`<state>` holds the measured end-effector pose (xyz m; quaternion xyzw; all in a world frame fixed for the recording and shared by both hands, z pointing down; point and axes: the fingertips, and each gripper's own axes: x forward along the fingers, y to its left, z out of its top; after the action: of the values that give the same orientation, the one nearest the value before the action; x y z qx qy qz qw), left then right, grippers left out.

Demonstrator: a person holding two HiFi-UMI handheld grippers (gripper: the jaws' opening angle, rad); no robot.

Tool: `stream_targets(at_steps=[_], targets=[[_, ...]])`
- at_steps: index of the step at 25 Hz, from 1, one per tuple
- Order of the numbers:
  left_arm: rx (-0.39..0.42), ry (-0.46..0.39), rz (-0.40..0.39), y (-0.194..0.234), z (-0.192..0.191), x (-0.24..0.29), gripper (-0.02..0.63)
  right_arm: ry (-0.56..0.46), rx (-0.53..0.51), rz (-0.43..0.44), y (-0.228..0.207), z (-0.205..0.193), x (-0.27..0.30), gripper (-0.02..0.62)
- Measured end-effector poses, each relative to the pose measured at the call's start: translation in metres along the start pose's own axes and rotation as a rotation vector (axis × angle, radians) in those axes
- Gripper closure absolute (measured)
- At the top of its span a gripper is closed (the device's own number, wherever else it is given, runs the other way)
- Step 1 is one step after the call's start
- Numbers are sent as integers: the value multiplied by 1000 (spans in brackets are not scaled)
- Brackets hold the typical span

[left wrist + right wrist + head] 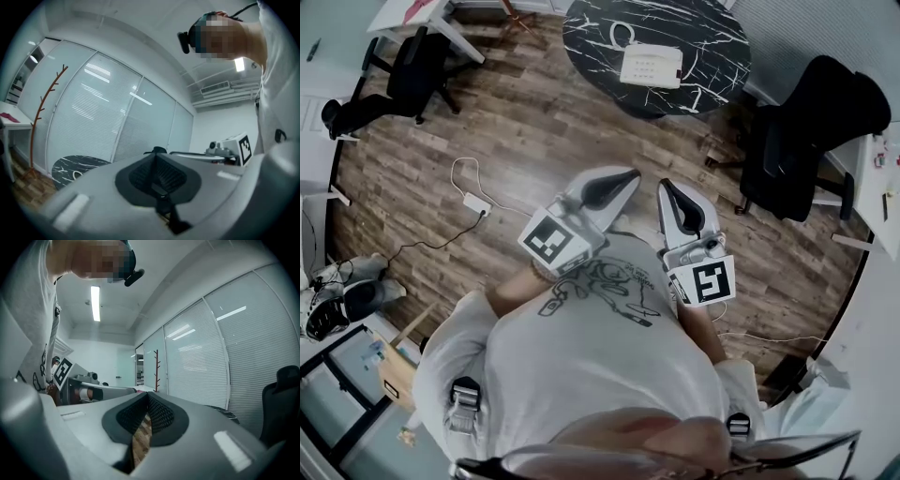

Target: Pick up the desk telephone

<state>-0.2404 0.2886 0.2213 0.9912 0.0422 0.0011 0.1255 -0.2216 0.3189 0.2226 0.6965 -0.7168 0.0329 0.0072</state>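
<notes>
A white desk telephone [652, 66] lies on a round black marble-patterned table [712, 37] at the top of the head view, far from both grippers. My left gripper [630, 175] and right gripper [664, 187] are held close to my chest, level, side by side over the wood floor. Both are shut with nothing between the jaws. In the left gripper view the closed gripper [156, 152] fills the lower frame and the table's edge [70, 168] shows low at left. The right gripper [148, 394] points toward a glass wall.
A black office chair [811, 131] stands right of the table, another [412, 75] at upper left by a white desk [403, 19]. A power strip with white cable [476, 202] lies on the floor ahead left. A red coat stand [40, 117] stands by the blinds.
</notes>
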Motion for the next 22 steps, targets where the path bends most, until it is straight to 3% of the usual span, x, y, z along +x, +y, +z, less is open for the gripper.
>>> stream_targets(at_steps=[10, 22], targets=[[-6, -14, 13, 36, 3, 18, 606, 4, -8, -2, -20, -3, 28, 589], [-1, 11, -29, 128, 10, 86, 606, 34, -19, -22, -96, -7, 113, 589]])
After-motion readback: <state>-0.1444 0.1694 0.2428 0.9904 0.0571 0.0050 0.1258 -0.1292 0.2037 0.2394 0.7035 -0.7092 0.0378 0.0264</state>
